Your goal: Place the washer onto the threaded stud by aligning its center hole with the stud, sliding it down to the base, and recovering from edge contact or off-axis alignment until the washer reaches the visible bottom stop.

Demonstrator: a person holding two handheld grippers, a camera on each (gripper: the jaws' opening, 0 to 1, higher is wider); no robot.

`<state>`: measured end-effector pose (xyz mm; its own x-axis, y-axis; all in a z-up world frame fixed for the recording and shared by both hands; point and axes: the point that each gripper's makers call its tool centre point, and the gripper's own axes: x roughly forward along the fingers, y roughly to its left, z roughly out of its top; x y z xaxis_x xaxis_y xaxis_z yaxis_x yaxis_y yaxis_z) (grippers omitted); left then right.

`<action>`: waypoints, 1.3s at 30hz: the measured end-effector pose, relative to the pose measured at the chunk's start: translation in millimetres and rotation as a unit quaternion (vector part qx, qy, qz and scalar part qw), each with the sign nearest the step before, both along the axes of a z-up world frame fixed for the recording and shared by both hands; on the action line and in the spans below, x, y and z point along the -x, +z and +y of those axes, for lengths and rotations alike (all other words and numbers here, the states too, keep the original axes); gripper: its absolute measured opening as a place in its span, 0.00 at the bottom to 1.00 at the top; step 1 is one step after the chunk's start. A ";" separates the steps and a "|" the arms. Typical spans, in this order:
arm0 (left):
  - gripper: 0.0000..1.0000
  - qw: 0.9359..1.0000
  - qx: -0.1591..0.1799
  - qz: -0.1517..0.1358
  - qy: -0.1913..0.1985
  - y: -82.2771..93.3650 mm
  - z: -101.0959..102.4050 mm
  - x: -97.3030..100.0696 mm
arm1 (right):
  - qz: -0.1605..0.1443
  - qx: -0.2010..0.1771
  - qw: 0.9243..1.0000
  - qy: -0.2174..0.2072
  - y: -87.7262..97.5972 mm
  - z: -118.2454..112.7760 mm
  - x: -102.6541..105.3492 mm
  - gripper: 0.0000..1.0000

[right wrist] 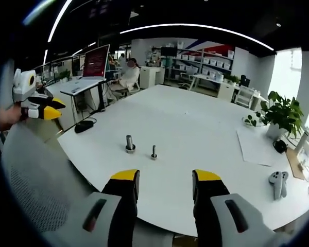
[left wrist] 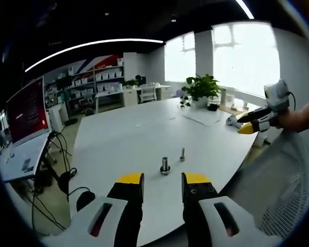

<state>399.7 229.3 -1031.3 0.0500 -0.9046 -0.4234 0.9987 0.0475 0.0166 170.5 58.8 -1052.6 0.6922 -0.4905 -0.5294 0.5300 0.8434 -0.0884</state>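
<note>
Two small metal uprights stand on the white round table (left wrist: 123, 139). The thicker stud (left wrist: 165, 165) (right wrist: 130, 143) has a wider ring at its foot. Beside it is a thinner threaded stud (left wrist: 183, 154) (right wrist: 154, 152). I cannot make out a loose washer. My left gripper (left wrist: 163, 180) is open with nothing between its yellow-tipped jaws, just short of the table edge and the thick stud. My right gripper (right wrist: 166, 177) is open and holds nothing, facing both studs from the opposite side. Each gripper also appears in the other's view, the right gripper (left wrist: 255, 122) and the left gripper (right wrist: 41, 109), both held off the table.
A potted plant (left wrist: 201, 88) (right wrist: 280, 113), a paper sheet (right wrist: 255, 146) and a game controller (right wrist: 278, 184) lie at one end of the table. A mesh chair back (left wrist: 286, 180) (right wrist: 36, 180) stands close by. Desks, a red screen (left wrist: 26, 110) and a seated person (right wrist: 127, 72) are behind.
</note>
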 end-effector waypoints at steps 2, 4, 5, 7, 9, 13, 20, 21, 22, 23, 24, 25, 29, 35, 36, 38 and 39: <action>0.27 1.000 -0.002 -0.003 -0.001 -1.8 0.1 -0.8 | 0.000 0.000 1.000 0.001 0.0 0.9 -0.3 0.44; 0.27 1.000 -0.002 -0.004 -0.002 -1.5 0.5 0.2 | 0.002 0.001 1.000 0.005 0.0 3.2 -1.3 0.44; 0.27 1.000 -0.002 -0.005 -0.002 -1.0 0.7 0.5 | 0.002 0.001 1.000 0.005 0.0 3.5 -1.4 0.44; 0.27 1.000 -0.002 -0.007 -0.001 -1.3 0.8 -0.2 | 0.004 -0.002 1.000 0.005 -1.4 3.4 -0.2 0.44; 0.27 1.000 -0.005 -0.009 -0.002 -3.1 0.6 -0.6 | 0.008 -0.005 1.000 0.004 -3.1 3.2 0.5 0.44; 0.27 1.000 -0.006 -0.009 -0.004 -5.6 -0.2 -0.8 | 0.018 -0.005 1.000 0.007 -5.8 1.2 1.7 0.44; 0.27 1.000 -0.005 -0.009 0.002 -5.6 1.3 -3.0 | 0.030 -0.010 0.999 0.002 -12.1 1.4 4.4 0.43; 0.26 1.000 -0.005 -0.009 0.002 -6.5 0.4 -3.3 | 0.032 -0.010 0.999 0.003 -12.6 1.6 4.5 0.43; 0.26 1.000 -0.005 -0.010 -0.001 -8.0 -1.6 -3.2 | 0.032 -0.009 0.999 0.004 -12.1 1.7 4.2 0.43; 0.26 1.000 -0.006 -0.010 -0.004 -7.2 -1.8 -1.8 | 0.031 -0.008 0.999 0.004 -11.4 1.6 4.1 0.43; 0.26 1.000 -0.008 -0.009 -0.007 -7.0 -2.1 0.2 | 0.028 -0.007 1.000 0.002 -10.6 1.1 4.2 0.43; 0.26 1.000 -0.008 -0.008 -0.008 -6.9 -2.3 1.0 | 0.027 -0.008 1.000 0.001 -10.6 1.0 4.5 0.43; 0.26 1.000 -0.006 -0.008 -0.007 -5.5 -1.0 1.4 | 0.027 -0.008 1.000 0.001 -10.7 1.5 4.9 0.43; 0.26 1.000 -0.013 -0.008 -0.018 -8.2 -0.7 5.5 | 0.019 -0.012 1.000 -0.004 -11.5 1.6 5.3 0.43; 0.26 1.000 -0.016 -0.009 -0.017 -8.6 -0.1 5.6 | 0.021 -0.013 1.000 -0.001 -12.0 2.5 4.7 0.43; 0.26 1.000 -0.018 -0.008 -0.016 -10.8 0.5 4.0 | 0.025 -0.013 1.000 0.004 -12.9 3.4 4.0 0.43; 0.26 1.000 -0.018 -0.008 -0.015 -10.5 0.1 3.8 | 0.024 -0.013 1.000 0.005 -12.7 3.3 4.0 0.43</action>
<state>395.9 229.4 -1041.8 0.0294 -0.8902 -0.4546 0.9993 0.0158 0.0336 166.5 62.2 -1065.3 0.6699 -0.4698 -0.5749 0.5180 0.8505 -0.0915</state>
